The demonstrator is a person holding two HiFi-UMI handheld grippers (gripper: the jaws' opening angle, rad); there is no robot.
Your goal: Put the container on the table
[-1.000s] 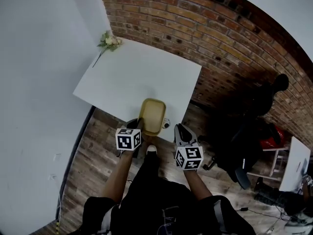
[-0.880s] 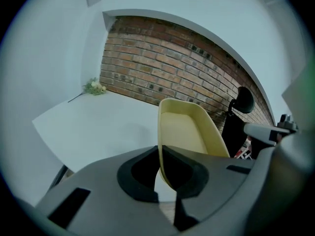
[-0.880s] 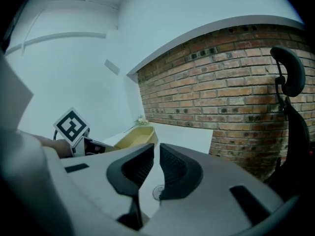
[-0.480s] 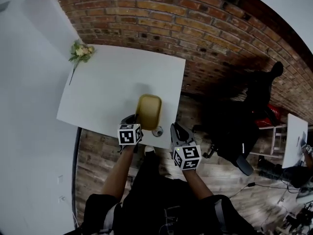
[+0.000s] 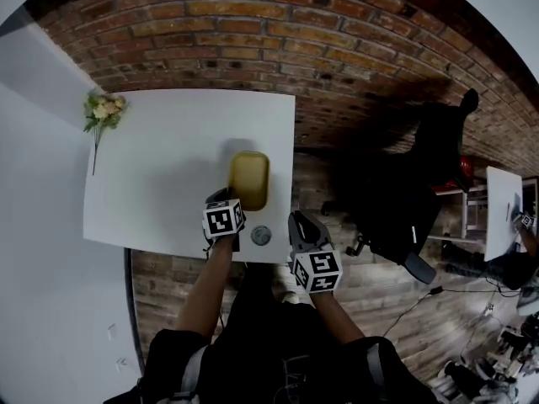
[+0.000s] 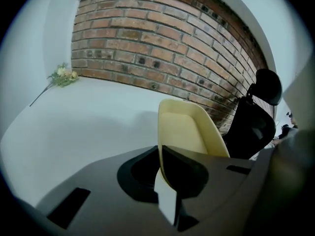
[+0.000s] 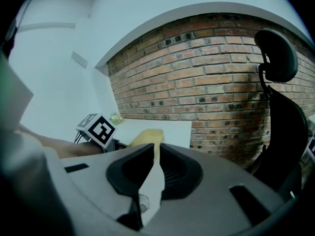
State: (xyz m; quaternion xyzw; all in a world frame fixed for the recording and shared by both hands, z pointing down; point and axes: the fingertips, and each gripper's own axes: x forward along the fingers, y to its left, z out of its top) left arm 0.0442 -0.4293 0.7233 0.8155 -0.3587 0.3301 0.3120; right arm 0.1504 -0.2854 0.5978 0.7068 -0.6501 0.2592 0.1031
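A yellow oblong container [image 5: 248, 179] lies low over the white table [image 5: 160, 167], close to its right edge, with a shadow on its left side. I cannot tell whether it touches the tabletop. My left gripper [image 5: 227, 197] is shut on the container's near rim. In the left gripper view the rim of the container [image 6: 184, 129] runs between the jaws of the left gripper [image 6: 160, 150]. My right gripper [image 5: 301, 225] hangs off the table's front edge, shut and holding nothing. The right gripper view shows the container [image 7: 146, 136] beyond the right gripper [image 7: 153, 149].
A small round grey thing [image 5: 261, 236] sits on the table by the front edge, between the grippers. A flower sprig [image 5: 103, 108] lies at the far left corner. A black office chair [image 5: 404, 200] stands to the right, a brick wall [image 5: 253, 32] behind.
The container has moved from over the table's front edge to farther in over the tabletop, with the left gripper following. The right gripper stays beside the front edge.
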